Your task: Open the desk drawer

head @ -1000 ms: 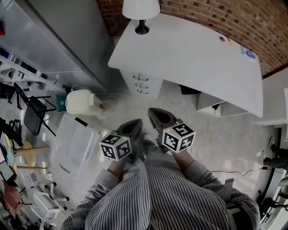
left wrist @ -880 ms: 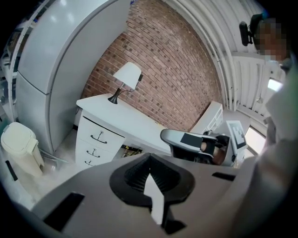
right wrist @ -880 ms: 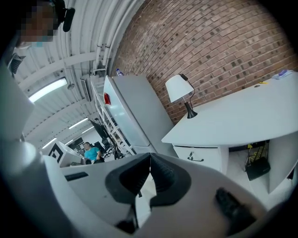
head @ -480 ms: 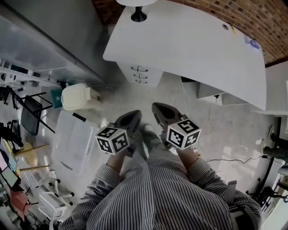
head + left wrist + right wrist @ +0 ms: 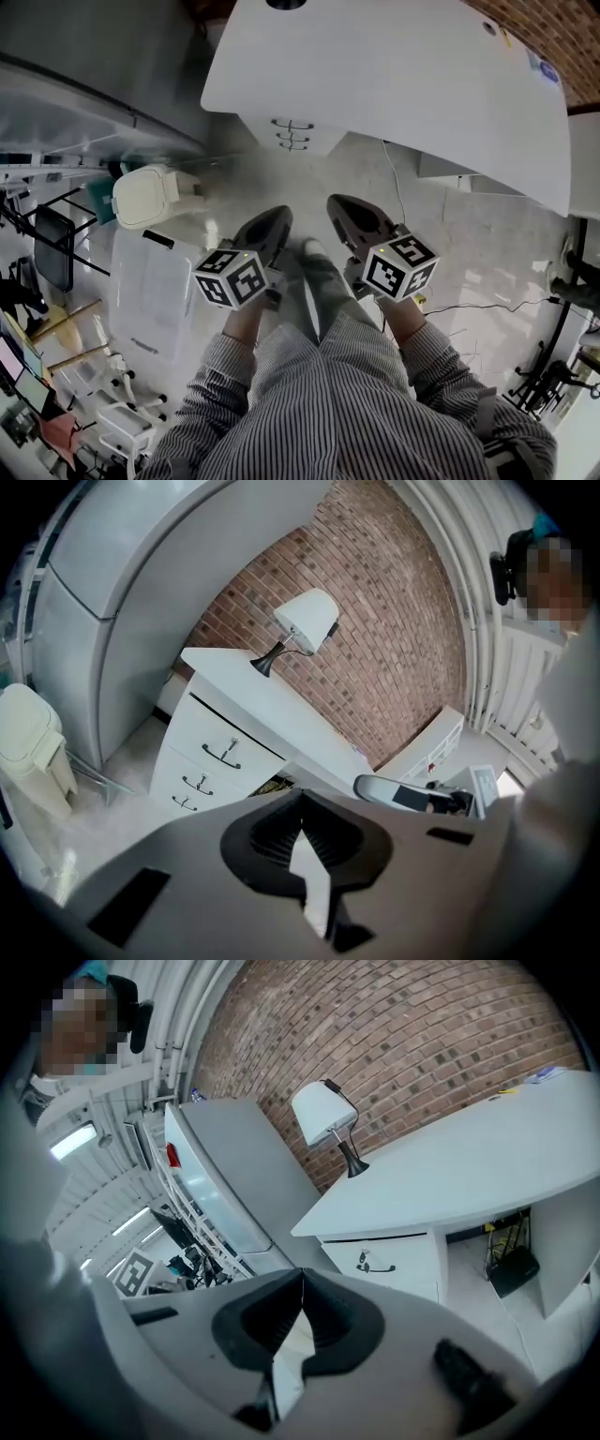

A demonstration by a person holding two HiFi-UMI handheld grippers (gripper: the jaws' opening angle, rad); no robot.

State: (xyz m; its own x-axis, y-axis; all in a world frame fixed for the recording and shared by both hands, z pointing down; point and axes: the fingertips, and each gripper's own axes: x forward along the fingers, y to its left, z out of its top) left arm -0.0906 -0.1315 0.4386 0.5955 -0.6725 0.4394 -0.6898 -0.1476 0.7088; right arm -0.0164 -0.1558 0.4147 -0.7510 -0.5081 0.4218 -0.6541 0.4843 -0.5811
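Note:
The white desk stands ahead against a brick wall. Its drawer stack carries three dark handles, all drawers closed. In the left gripper view the stack shows its top handle. The right gripper view shows only the top drawer's handle. My left gripper and right gripper hang side by side over the floor, well short of the desk. Both are shut with nothing in them, their jaws meeting in the left gripper view and the right gripper view.
A lamp stands on the desk's left end. A cream lidded bin and a clear plastic box sit on the floor to the left, beside a tall grey cabinet. A cable trails at right.
The desk has slid up and nearer in the head view. Both grippers have dropped lower and drawn slightly apart, still shut.

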